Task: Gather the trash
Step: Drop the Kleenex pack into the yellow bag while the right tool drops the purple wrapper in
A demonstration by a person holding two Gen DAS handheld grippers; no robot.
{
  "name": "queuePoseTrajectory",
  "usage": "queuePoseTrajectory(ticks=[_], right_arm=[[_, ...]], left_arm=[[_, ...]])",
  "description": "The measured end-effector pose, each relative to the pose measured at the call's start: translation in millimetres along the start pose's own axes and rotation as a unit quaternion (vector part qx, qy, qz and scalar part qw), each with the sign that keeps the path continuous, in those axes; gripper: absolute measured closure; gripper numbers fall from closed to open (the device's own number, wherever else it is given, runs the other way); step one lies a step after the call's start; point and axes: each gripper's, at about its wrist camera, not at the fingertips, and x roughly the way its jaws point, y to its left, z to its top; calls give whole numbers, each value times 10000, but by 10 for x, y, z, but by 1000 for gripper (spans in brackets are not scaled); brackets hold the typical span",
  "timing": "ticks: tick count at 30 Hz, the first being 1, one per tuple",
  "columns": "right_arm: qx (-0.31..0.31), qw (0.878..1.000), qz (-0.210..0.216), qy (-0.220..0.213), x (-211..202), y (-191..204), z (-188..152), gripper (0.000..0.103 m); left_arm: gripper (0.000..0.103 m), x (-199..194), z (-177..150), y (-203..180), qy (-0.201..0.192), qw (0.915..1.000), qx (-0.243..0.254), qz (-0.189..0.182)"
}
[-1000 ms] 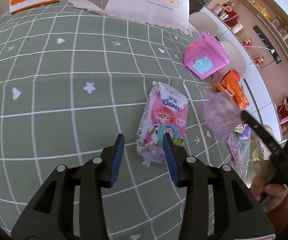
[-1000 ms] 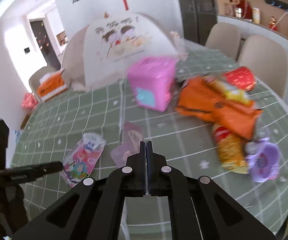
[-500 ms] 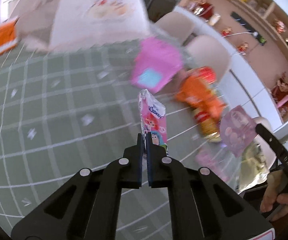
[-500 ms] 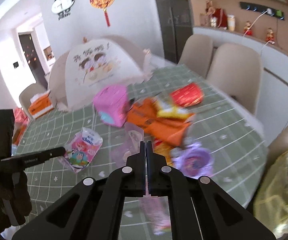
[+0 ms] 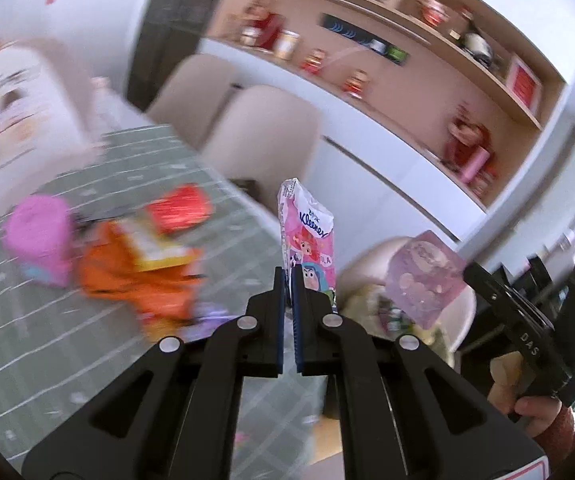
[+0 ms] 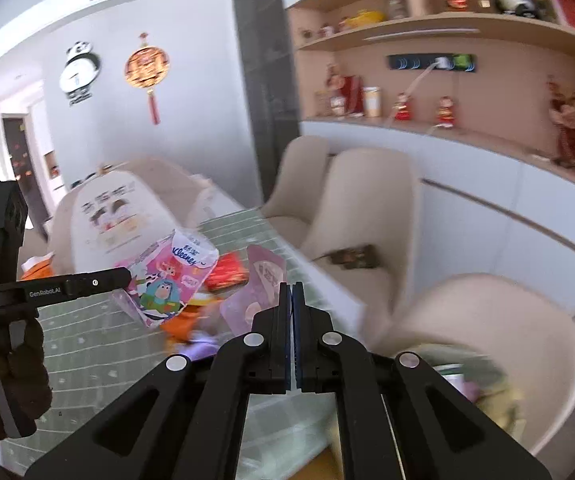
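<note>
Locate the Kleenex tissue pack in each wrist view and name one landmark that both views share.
Left wrist: Kleenex pack centre, upright, pinched in the left gripper.
Right wrist: Kleenex pack left of centre, off the table.
Shared landmark: purple wrapper in the right gripper.

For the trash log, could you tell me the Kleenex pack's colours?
Pink with a white top and cartoon figures on the Kleenex pack; right wrist view shows it best.
</note>
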Motion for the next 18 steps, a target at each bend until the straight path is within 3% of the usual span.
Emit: queuePoseTrajectory(ticks=[9,18], right_arm=[[389,9967,-713,-43,-491,-1204,-193,99],[589,9947,-836,52,-646,-1816,-401,99]], left_arm=[[100,801,-231,-1334,624,9935,660,-693],[100,1578,-530,-1797,1350,9844,499,-1010]])
